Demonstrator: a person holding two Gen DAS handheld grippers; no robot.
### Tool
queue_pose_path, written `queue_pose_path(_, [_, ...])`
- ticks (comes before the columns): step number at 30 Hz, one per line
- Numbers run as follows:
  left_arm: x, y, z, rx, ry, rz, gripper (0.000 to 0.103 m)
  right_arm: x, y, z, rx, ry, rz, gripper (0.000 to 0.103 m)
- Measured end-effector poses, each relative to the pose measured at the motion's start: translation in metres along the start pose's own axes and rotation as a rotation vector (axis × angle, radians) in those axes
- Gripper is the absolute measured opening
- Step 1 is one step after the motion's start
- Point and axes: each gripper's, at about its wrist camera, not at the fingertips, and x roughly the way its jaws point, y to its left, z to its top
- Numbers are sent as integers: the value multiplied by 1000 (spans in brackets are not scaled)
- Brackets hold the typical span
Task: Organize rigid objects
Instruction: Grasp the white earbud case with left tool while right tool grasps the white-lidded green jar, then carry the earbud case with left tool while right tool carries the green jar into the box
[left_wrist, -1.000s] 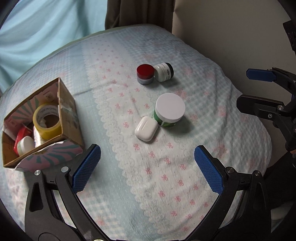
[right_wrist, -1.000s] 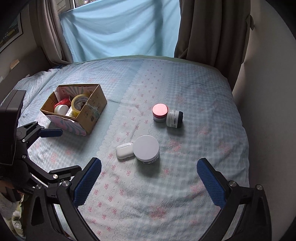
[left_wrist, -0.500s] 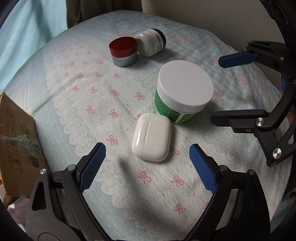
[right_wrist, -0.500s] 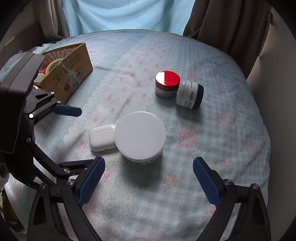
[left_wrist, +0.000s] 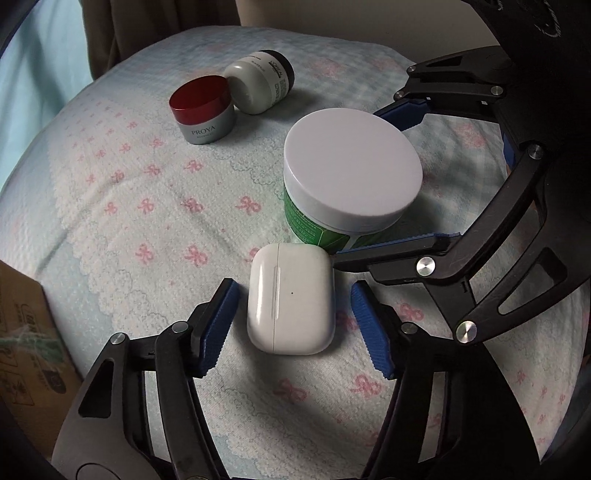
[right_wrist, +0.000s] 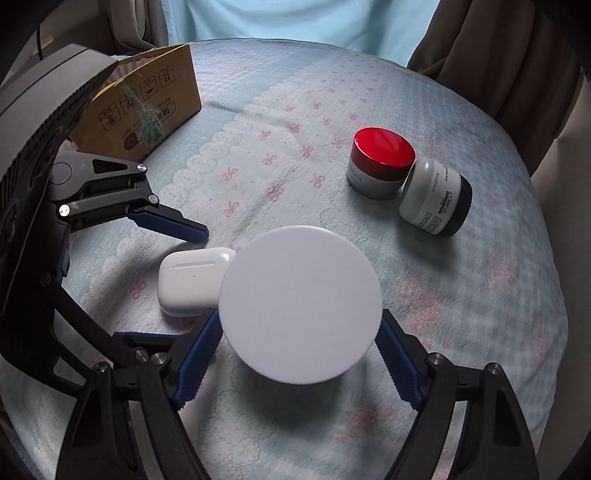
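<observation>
1. Closing left claw (left_wrist: 291, 321) straddles white earbud case (left_wrist: 291, 299) on bed cover (left_wrist: 147, 236); pads not yet touching. Case touches green white-lidded jar (left_wrist: 351, 173).
2. Right view: right claw (right_wrist: 299, 354) closing around white-lidded jar (right_wrist: 301, 310), contact unclear. Red-lidded jar (right_wrist: 382, 162) touches tipped L'Oréal jar (right_wrist: 436, 199); cardboard box (right_wrist: 147, 96) far left.
</observation>
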Motion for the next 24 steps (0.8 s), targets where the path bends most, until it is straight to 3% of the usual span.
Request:
queue_pose_path(3, [1,-3,5,24,16,16,42,0,0,4,-15,-7,-8,73])
queue_pose_path(5, [1,-1,6,23,21,13,42,0,0,7,-22,0,-12,67])
queue_pose_path(17, [-5,4,-1,-32,16,6,42,-2,-3,10,24,10,-8,66])
queue_pose_path(24, [-18,12,-9,-115,16,-6,42,-16,-4,12,68,-4,-16,66])
